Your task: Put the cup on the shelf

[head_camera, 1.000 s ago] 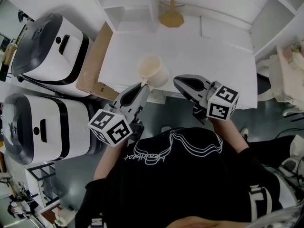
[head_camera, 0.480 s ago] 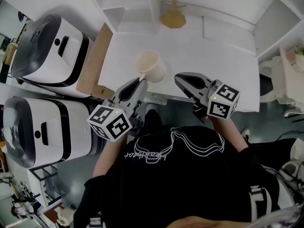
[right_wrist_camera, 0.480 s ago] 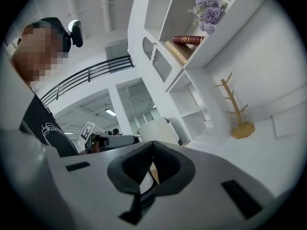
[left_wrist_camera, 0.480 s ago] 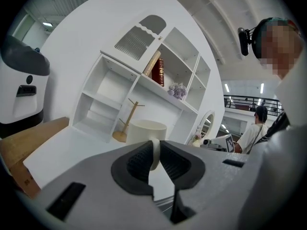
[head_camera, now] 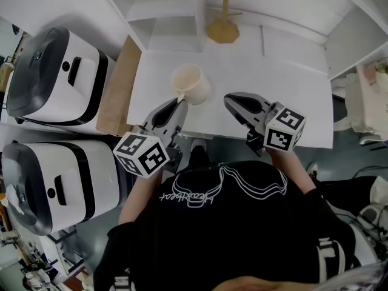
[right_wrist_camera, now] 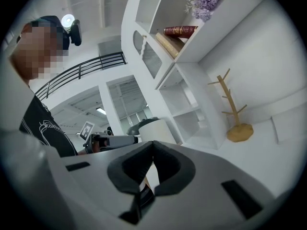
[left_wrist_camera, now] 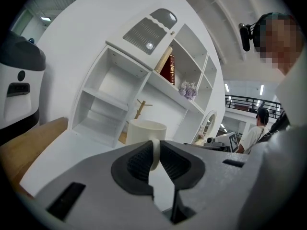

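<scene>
Between the pads of the left gripper (left_wrist_camera: 154, 145) sits the thin handle (left_wrist_camera: 154, 158) of the cream cup (left_wrist_camera: 145, 131), with the jaws pressed onto it from both sides. The cup's body stands upright just ahead of the jaws, above the front part of the white table (head_camera: 285, 83); whether its base touches the surface cannot be told. The right gripper (right_wrist_camera: 150, 148) has its jaws pressed together on nothing and hangs to the cup's right, apart from it. Beyond lie the open compartments of the white shelf (left_wrist_camera: 108, 97), with a wooden mug tree (right_wrist_camera: 234, 114) near its foot.

Likely faults: the hold is on the handle alone, so the cup's weight lies off the grip and it may swing or slip during the reach. A low approach may knock its base against the shelf's front edge. A wide one may strike the upright divider.
</scene>
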### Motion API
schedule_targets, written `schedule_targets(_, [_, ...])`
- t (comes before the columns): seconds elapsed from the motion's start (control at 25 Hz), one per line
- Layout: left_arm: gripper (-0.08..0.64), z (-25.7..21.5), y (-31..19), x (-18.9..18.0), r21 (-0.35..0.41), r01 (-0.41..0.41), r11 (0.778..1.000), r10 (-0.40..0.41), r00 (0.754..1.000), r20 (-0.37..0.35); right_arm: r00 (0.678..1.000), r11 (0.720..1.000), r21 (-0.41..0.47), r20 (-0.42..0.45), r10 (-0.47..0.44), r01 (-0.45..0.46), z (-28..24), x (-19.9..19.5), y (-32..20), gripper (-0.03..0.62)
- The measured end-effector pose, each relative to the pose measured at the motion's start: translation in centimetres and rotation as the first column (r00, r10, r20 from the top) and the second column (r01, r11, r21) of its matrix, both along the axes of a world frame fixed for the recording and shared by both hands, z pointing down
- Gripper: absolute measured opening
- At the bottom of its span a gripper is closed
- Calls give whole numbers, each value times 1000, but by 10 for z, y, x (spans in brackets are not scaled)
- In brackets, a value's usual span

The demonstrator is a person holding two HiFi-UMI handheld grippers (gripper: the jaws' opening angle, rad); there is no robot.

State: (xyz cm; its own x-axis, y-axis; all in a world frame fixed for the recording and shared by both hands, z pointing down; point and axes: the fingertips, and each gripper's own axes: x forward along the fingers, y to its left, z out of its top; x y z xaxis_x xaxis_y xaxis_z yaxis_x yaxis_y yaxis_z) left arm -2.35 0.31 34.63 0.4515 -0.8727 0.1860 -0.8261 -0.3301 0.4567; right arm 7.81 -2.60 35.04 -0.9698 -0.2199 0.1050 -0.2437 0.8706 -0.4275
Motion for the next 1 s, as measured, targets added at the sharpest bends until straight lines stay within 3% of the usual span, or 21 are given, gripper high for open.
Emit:
schedule_targets(0.32, [48,10,-54,-48,-15,-35,999,35,999,15,998,998,-23,-43,51,-52,11,-43,-46,6])
schedule_targets(0.52, [48,20,-86,-73,-43,-50,998,49,999,-14,994,995,-31,-60,95,-97,15,-62,-70,6])
schedule_targets(1.0, [48,47,-155,-105,-54,-93,994,93,996,5,979,981,-42,-87,185,-189,32,-82,-108,6])
